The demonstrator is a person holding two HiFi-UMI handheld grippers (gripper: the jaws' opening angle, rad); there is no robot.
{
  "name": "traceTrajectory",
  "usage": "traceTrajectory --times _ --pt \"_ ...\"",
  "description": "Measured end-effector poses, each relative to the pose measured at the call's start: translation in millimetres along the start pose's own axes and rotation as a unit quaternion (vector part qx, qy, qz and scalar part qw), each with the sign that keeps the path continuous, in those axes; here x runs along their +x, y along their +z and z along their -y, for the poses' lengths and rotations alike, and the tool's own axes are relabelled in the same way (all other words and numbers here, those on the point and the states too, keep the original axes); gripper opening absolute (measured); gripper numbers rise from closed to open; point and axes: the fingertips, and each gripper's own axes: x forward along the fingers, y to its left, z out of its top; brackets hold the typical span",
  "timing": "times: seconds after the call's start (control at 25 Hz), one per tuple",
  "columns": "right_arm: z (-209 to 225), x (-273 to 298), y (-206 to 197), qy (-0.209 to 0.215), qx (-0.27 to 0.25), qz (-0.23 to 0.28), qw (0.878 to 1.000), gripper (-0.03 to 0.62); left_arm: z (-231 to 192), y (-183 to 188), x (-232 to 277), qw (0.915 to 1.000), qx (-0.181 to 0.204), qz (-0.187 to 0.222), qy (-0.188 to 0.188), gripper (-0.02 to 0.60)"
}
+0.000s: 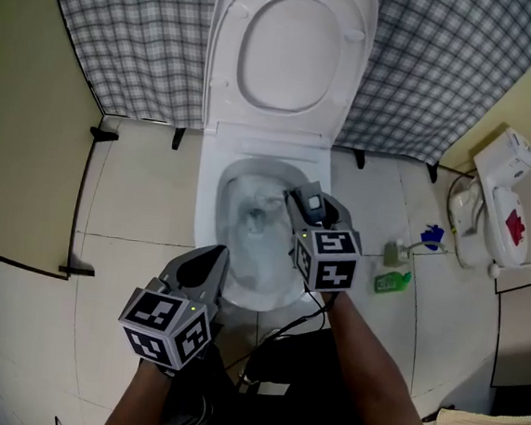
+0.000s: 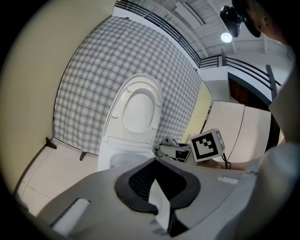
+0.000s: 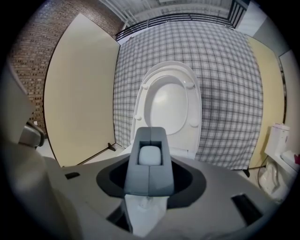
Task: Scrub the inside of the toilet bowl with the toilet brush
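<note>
**A:** Closest in, the left gripper (image 1: pixel 215 256) sits at the front rim of the toilet bowl (image 1: pixel 209 201). Its grey jaws are drawn to a point with nothing between them.

**B:** And the right gripper (image 1: pixel 309 205)?

**A:** Over the bowl's right rim, clamped on the toilet brush (image 3: pixel 150 161). The handle is squared and grey, with a seam down its middle and a pale rounded inset near the top.

**B:** The bristle end?

**A:** Can't make it out. The handle's lower part is hidden behind the gripper body, and the wet inside of the bowl shows only a dim smudge.

**B:** Beyond?

**A:** A glossy white oval lid (image 1: pixel 290 55) stands up behind the bowl, against a grey checked cloth (image 1: pixel 141 45). Right of the bowl, on the pale floor tiles (image 1: pixel 146 195), there's a small green bottle (image 1: pixel 392 283), label unreadable.
</note>
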Motion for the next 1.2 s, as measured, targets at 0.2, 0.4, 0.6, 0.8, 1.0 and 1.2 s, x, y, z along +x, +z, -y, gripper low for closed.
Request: traceTrajectory --times 0.2,0.4,0.6,0.8,1.0,1.2 --pt "-11 -49 -13 0.015 0.006 -0.026 1.000 0.199 19 5 -8 0.9998 0.007 0.012 -0.011 0.009" --pt "-27 -97 -41 0.032 0.029 -0.078 0.996 0.199 37 7 -13 0.9994 0.010 0.020 -0.026 0.009" --pt "-39 -126 -53 0.036 0.024 -0.114 0.992 0.199 47 12 -14 0.9988 0.009 0.031 -0.036 0.009" --pt "-44 -129 -61 0.040 -0.007 -0.153 0.987 0.199 56 12 -7 0.9984 0.009 0.031 -0.046 0.009" --pt "-41 -119 -67 0.025 -0.012 -0.163 0.986 0.199 53 7 -3 0.9987 0.005 0.026 -0.044 0.009" --pt "-35 -98 -76 0.022 -0.007 -0.170 0.985 0.199 45 1 2 0.9991 -0.001 0.019 -0.038 0.009"
